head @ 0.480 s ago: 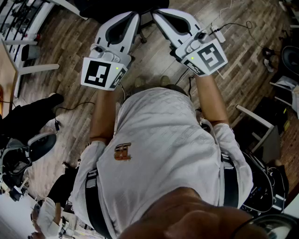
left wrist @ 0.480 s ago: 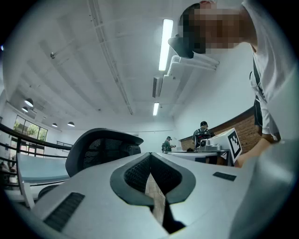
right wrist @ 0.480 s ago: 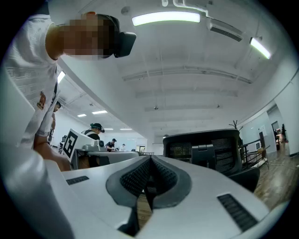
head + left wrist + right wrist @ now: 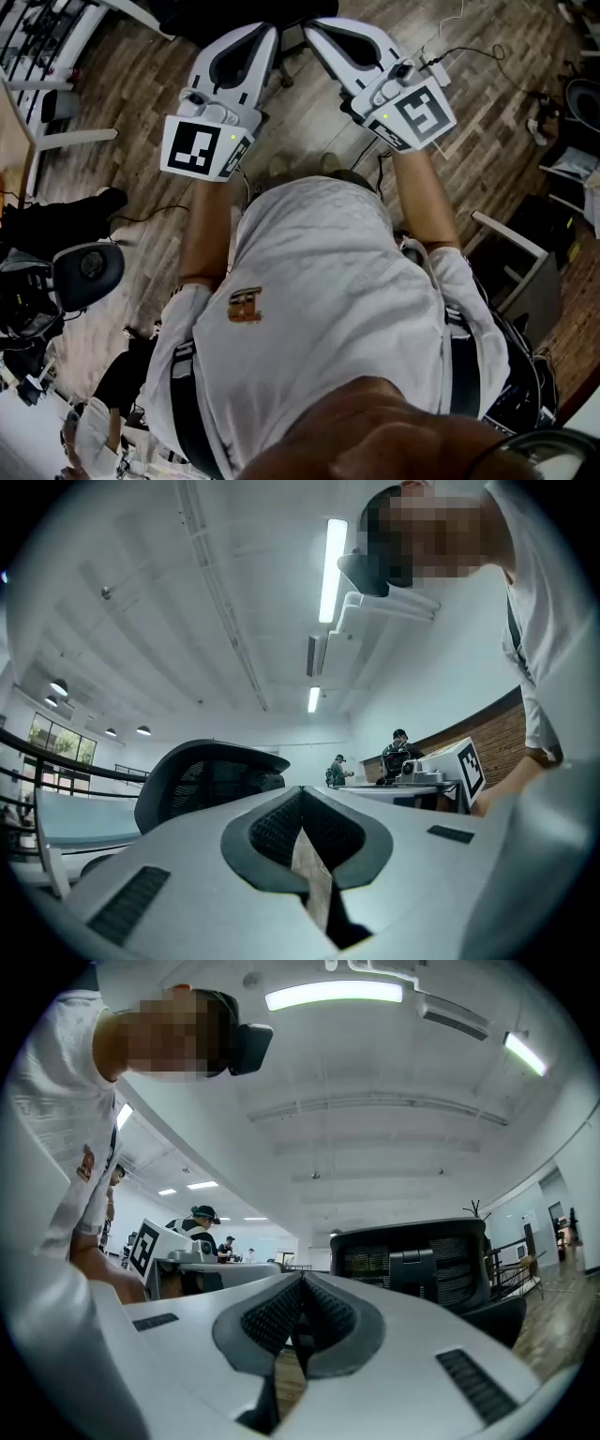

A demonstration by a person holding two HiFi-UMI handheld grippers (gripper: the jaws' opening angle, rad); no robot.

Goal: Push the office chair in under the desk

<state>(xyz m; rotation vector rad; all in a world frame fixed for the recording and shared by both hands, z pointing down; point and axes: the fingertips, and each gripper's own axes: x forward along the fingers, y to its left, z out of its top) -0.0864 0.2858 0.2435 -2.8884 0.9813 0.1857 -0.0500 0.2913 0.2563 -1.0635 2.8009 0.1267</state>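
The person stands on a wood-plank floor (image 4: 131, 84) in a white shirt (image 4: 328, 300), holding both tools out in front of the body, side by side and angled slightly toward each other. The left gripper (image 4: 266, 36) has its jaws pressed together with nothing between them. In its own view the ribbed pads meet at the tips (image 4: 302, 797), with only floor showing below the seam. The right gripper (image 4: 319, 28) is likewise closed and empty, its pads meeting at the tips (image 4: 302, 1286). The office chair (image 4: 202, 17) is a dark mass at the top edge of the head view, just beyond the jaw tips. Neither gripper can be seen touching it. From the left gripper its curved mesh back (image 4: 202, 780) rises ahead and to the left. From the right gripper the back and headrest (image 4: 422, 1260) stand ahead and to the right. A white table frame (image 4: 47, 56) stands off to the person's left, well apart from the chair. Other people (image 4: 398, 747) work at benches in the background.
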